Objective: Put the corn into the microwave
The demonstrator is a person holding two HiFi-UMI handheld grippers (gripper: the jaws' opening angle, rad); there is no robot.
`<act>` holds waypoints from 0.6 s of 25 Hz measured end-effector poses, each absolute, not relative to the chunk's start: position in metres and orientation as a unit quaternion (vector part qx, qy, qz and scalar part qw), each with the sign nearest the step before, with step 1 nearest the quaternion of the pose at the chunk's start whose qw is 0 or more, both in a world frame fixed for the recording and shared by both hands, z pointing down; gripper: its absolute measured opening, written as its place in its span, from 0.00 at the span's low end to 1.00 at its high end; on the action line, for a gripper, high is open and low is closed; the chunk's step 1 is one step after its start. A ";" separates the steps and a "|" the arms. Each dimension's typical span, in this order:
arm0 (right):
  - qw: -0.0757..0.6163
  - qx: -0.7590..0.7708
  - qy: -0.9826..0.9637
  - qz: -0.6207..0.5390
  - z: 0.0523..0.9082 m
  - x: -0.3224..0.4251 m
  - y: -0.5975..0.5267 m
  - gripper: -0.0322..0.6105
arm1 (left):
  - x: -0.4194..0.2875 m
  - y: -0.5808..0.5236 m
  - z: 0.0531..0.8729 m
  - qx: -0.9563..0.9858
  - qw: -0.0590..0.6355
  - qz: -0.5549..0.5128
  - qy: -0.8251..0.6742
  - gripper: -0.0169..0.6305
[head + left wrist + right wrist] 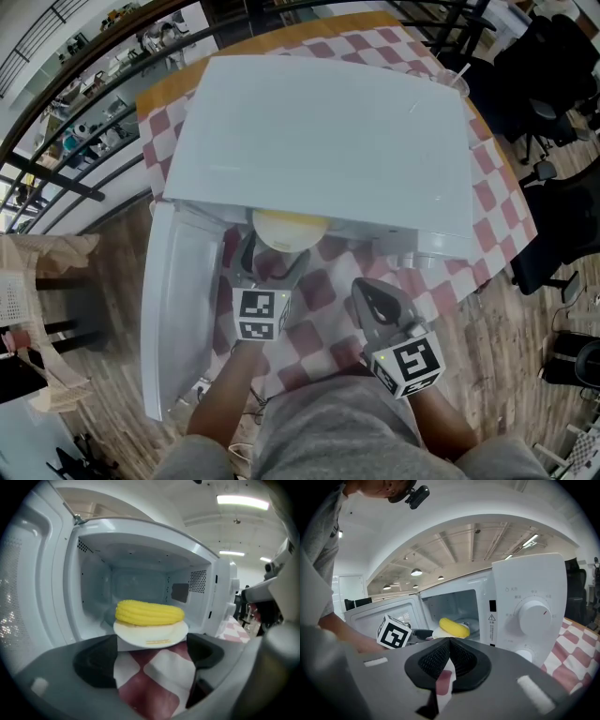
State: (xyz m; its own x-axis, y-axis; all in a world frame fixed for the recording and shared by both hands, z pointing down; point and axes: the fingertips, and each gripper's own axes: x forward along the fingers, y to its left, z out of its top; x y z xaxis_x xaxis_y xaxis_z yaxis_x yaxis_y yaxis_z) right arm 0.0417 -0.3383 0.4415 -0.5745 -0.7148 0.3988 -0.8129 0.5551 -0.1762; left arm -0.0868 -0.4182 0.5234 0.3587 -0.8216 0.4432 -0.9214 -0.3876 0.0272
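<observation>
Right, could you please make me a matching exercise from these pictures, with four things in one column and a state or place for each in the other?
Things:
1. corn
2. microwave door
3. left gripper
4. right gripper

States or places:
A. jaws together
B. swung open
C. lying on a white plate
D. jaws wide apart

Pairs: 1-C; 2-B; 3-D; 4-A

One microwave (319,141), one corn cob (149,612), one plate (150,638), one checked cloth (492,202) and two grippers (272,262) (362,287)
</observation>
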 end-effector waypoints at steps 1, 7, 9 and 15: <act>0.143 0.438 -0.870 0.173 0.441 0.041 -0.338 0.05 | -0.087 -0.419 0.524 0.812 0.142 0.181 -0.536 0.75; 0.149 0.435 -0.870 0.176 0.445 0.041 -0.338 0.05 | -0.085 -0.427 0.523 0.805 0.151 0.175 -0.546 0.72; 0.150 0.435 -0.870 0.176 0.445 0.041 -0.339 0.05 | -0.084 -0.431 0.523 0.801 0.155 0.176 -0.551 0.71; 0.151 0.439 -0.868 0.177 0.446 0.046 -0.342 0.05 | -0.084 -0.444 0.525 0.794 0.164 0.182 -0.557 0.67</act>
